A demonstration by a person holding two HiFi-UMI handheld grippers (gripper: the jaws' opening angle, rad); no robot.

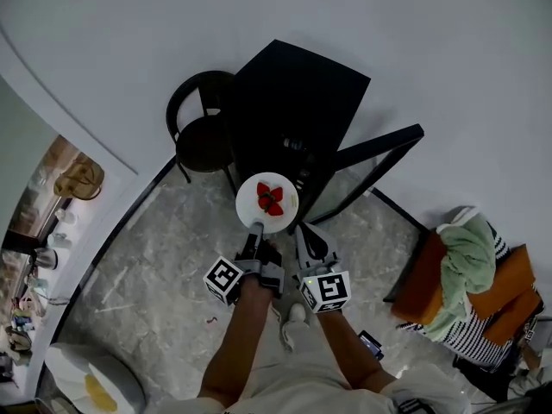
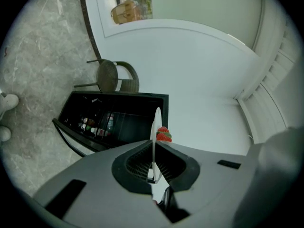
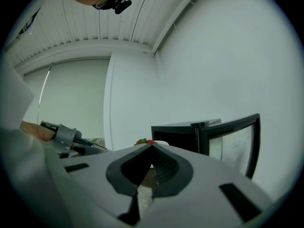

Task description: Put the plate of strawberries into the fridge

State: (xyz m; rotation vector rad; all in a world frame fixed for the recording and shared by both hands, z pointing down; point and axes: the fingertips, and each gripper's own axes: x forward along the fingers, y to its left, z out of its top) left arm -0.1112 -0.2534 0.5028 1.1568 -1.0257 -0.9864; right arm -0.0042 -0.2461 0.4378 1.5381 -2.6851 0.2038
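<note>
Seen from above, a person stands on a grey marbled floor point(image 1: 155, 248) holding a two-fingered gripper in each hand, both reaching away from the body toward a low black fridge point(image 1: 293, 102).

The left gripper point(image 1: 256, 225) holds a white plate point(image 1: 248, 205) by its near rim. In the left gripper view its fingers point(image 2: 142, 163) pinch that rim, with the plate seen edge-on between them. The plate carries a few red strawberries point(image 1: 270, 199) with green tops. It hangs in the air just in front of the fridge, above the floor and not yet inside.

The right gripper point(image 1: 302, 229) is just to the right of the left one, its tip close beside the plate's near right rim. It cannot be told whether it touches the plate. In the right gripper view its fingers point(image 3: 164, 167) are pressed together at the tips with nothing between them.

The fridge stands against a white wall point(image 1: 414, 41). Its door point(image 1: 379, 149) is swung open to the right. The left gripper view shows bottles point(image 2: 97, 126) on a shelf inside.

A black round-backed chair point(image 1: 200, 132) stands just left of the fridge. Far to the right, a green cloth point(image 1: 466, 261) lies draped over an orange piece of furniture point(image 1: 509, 279).
</note>
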